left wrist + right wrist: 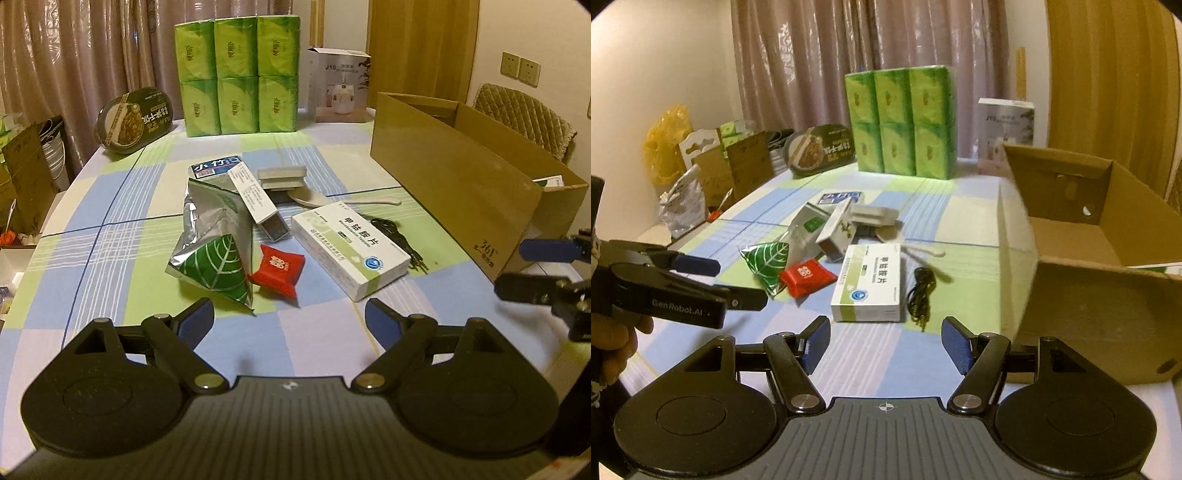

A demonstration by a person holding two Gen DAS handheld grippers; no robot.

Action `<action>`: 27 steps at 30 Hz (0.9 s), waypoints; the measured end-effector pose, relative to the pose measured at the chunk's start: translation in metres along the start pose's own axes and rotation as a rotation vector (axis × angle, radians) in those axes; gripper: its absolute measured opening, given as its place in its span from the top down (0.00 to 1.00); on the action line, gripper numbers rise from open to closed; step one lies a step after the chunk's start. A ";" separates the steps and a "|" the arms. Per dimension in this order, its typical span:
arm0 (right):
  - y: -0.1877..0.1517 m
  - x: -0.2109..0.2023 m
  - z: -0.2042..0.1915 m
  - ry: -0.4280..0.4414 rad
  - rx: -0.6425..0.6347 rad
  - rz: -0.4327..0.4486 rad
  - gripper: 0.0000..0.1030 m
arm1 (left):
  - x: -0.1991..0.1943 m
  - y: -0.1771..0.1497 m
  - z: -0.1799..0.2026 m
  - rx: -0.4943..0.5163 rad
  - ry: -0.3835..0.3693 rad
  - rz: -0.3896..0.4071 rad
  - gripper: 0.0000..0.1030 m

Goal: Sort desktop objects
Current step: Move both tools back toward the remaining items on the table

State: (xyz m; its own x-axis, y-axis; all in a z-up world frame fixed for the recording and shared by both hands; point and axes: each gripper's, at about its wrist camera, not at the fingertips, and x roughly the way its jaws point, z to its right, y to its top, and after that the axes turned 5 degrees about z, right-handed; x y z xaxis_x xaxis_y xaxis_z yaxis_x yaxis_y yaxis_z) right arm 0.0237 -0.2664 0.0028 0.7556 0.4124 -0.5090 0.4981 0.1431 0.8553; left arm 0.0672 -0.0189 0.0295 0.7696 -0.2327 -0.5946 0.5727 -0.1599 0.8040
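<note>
A pile of small items lies mid-table: a white and green medicine box (pixel 351 251) (pixel 868 282), a red packet (pixel 277 270) (pixel 807 276), a silver and green foil bag (pixel 214 243) (pixel 768 264), a slim white carton (pixel 256 201) (pixel 836 229), a black cable (pixel 400 240) (pixel 919 291) and a white spoon (pixel 332 199). An open cardboard box (pixel 461 195) (pixel 1100 258) stands to the right. My left gripper (pixel 290 321) (pixel 738 282) is open and empty, just short of the pile. My right gripper (pixel 886 341) (pixel 517 269) is open and empty beside the box.
A stack of green tissue packs (pixel 238 74) (pixel 901 122), a dark oval food tub (pixel 136 120) (pixel 822 149) and a white product box (pixel 341 86) stand at the far edge. Cartons and bags (pixel 713 166) sit off the table's left side.
</note>
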 end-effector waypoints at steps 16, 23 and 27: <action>0.007 0.057 0.005 0.012 0.010 -0.037 0.37 | 0.045 0.006 0.010 0.316 -0.067 -0.044 0.25; 0.016 0.085 0.003 0.025 -0.005 -0.045 0.37 | 0.064 0.012 0.008 0.344 -0.082 -0.056 0.25; 0.015 0.100 0.000 0.036 -0.019 -0.064 0.37 | 0.071 0.012 0.008 0.360 -0.087 -0.062 0.25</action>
State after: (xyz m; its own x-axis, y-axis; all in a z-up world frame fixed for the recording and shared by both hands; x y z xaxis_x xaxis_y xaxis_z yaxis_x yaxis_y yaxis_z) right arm 0.1070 -0.2230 -0.0348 0.7068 0.4335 -0.5590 0.5364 0.1868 0.8230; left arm 0.1265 -0.0449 -0.0031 0.7011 -0.2901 -0.6513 0.4693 -0.5000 0.7279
